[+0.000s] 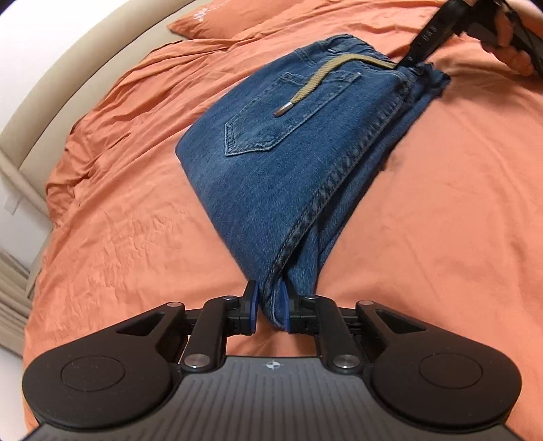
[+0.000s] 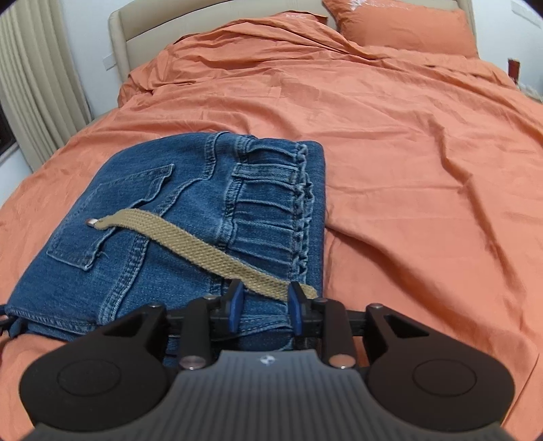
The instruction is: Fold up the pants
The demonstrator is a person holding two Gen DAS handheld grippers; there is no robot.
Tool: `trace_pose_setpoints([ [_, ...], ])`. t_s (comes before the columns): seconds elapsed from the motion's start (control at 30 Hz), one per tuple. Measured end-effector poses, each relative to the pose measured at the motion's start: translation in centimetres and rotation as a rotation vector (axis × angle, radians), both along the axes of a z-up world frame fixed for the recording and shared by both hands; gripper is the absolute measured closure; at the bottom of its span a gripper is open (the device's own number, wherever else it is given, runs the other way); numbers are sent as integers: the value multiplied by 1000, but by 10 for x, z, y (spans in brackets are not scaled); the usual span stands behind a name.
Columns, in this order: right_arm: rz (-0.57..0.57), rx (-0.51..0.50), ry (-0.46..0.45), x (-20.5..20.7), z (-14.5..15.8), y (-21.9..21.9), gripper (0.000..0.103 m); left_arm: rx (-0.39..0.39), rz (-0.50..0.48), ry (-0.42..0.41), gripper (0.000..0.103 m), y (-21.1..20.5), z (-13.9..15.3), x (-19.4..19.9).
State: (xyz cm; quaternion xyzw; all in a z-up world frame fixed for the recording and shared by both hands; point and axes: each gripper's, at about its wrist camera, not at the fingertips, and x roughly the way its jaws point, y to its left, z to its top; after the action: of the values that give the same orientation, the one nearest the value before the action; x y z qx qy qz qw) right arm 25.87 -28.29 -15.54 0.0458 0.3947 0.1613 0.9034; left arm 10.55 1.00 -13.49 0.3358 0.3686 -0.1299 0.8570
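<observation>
Folded blue denim pants (image 1: pixel 281 159) lie on the orange bed, back pocket up, with a tan drawstring (image 1: pixel 322 76) across them. My left gripper (image 1: pixel 269 305) has its blue pads on either side of the near corner of the pants, with a small gap at the left pad. In the right wrist view the pants (image 2: pixel 163 230) lie at the lower left, and my right gripper (image 2: pixel 264 305) holds its pads around the waistband edge under the drawstring (image 2: pixel 203 241), with cloth between them. The right gripper also shows in the left wrist view (image 1: pixel 412 57) at the far waistband.
An orange duvet (image 2: pixel 390 152) covers the bed, bunched near the beige headboard (image 2: pixel 135 23). An orange pillow (image 2: pixel 407 23) lies at the head. Beige curtains (image 2: pixel 37 74) hang at the left.
</observation>
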Motion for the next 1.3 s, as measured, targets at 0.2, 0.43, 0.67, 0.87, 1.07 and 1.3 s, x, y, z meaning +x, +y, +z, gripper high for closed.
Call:
trace_pose_setpoints([
  [0.2, 3, -19, 14, 1, 3, 3, 78, 153, 133, -7, 103, 26, -2, 21],
  [0.43, 6, -58, -48, -23, 35, 1, 74, -79, 155, 14, 91, 41, 35, 6],
  [0.67, 26, -132, -83, -70, 43, -4, 74, -377, 232, 43, 86, 46, 53, 20],
  [0.87, -63, 22, -16, -72, 37, -26, 49, -563, 355, 30, 62, 62, 62, 55],
  [1.07, -118, 156, 16, -39, 40, -35, 37, -730, 478, 103, 47, 81, 52, 103],
  [1.3, -122, 214, 98, 18, 29, -35, 27, -732, 544, 156, 38, 81, 36, 144],
])
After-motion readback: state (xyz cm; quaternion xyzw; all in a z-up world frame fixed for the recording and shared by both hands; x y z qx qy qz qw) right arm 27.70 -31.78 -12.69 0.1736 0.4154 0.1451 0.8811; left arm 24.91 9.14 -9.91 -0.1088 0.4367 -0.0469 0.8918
